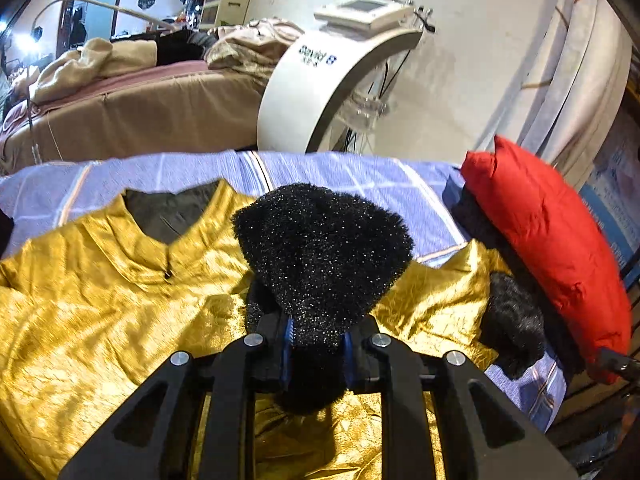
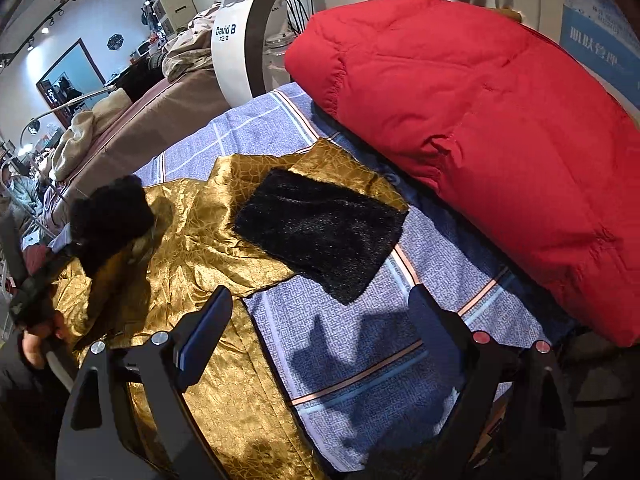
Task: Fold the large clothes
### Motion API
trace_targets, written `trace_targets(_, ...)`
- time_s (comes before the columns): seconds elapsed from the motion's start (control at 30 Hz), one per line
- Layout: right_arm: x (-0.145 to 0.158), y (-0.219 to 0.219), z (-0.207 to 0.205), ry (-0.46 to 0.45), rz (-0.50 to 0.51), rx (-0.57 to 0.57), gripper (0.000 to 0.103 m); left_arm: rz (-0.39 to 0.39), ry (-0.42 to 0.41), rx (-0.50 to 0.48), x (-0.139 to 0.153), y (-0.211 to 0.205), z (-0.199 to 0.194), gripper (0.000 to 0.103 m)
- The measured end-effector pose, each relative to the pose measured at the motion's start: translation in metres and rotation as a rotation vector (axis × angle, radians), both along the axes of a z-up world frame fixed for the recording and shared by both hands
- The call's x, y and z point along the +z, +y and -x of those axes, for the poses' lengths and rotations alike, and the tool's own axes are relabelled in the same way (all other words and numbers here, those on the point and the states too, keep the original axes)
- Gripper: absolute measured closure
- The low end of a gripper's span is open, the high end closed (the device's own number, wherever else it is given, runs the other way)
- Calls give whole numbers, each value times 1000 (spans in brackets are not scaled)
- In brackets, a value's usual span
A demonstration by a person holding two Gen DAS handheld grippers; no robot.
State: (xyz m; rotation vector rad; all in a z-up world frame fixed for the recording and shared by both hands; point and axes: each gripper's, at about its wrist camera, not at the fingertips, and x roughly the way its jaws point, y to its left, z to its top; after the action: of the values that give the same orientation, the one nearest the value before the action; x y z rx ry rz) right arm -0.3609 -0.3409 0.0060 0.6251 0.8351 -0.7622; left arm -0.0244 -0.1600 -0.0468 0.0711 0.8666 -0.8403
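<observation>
- The gold jacket (image 1: 100,320) lay spread on the blue checked bedsheet (image 1: 360,176), its collar open on a dark lining, directly beneath and ahead of the left gripper's fingers.
- The left gripper (image 1: 316,344) was clamped tight on the jacket's black furry cuff (image 1: 324,256), which stood bunched up between and beyond the fingertips, lifted over the gold body.
- The other furry cuff (image 2: 320,228) lay flat at the end of its sleeve, just ahead of the right gripper (image 2: 320,320) and between the lines of its two fingers.
- The right gripper's fingers stood wide apart with nothing between them, over bare sheet; its left finger hung above the jacket's edge.
- A folded red puffer coat (image 2: 500,140) rested beyond the right finger, near that cuff.
- Farther off, a white arched machine (image 2: 228,40) read "David B".
- A blue poster (image 2: 596,52) carried Chinese characters, too small for me to read surely.
</observation>
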Motion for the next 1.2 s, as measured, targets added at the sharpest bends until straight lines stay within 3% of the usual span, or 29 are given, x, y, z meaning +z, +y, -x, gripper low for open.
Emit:
trace_targets(0.13,3,2,14,4,2,-11,14,-57,-50,-22,-19,-21,24,85)
trace_targets(0.27,-1,4,17,22,-1,-11,14,-159,-193,-86,-22,-51,46,83)
trace_targets(0.43,-8,4,15,17,-39,-15,14,-312,-309,-282,-39,-59,76,68)
trace_targets(0.5,-12,2,13,8,-56,-19,14,-356,-317,-360,-46,-54,86,60)
trace_targets(0.6,-25,-6,8,-5,-95,-60,14,-342,-302,-409,-40,-43,98,50)
trace_targets(0.67,-30,-10,4,11,-61,-117,14,-298,-284,-410,-23,-32,106,35)
trace_targets(0.73,-31,-9,-7,71,52,-123,14,-213,-219,-445,-2,-19,115,22)
trace_targets(0.8,-31,-4,-24,157,225,-55,14,-134,-165,-470,13,-6,123,18)
trace_targets(0.93,-48,17,-60,404,647,193,14,-112,-128,-360,34,25,113,17)
trace_targets(0.97,-56,22,-65,449,712,259,14,-101,-113,-317,37,33,105,16)
trace_targets(1.03,-74,29,-71,514,782,382,14,-87,-66,-195,43,54,87,6)
trace_targets(1.1,-91,31,-74,561,819,443,15,-101,-28,-53,42,75,69,6)
trace_targets(1.2,-113,31,-77,616,861,500,15,-142,46,85,34,101,47,6)
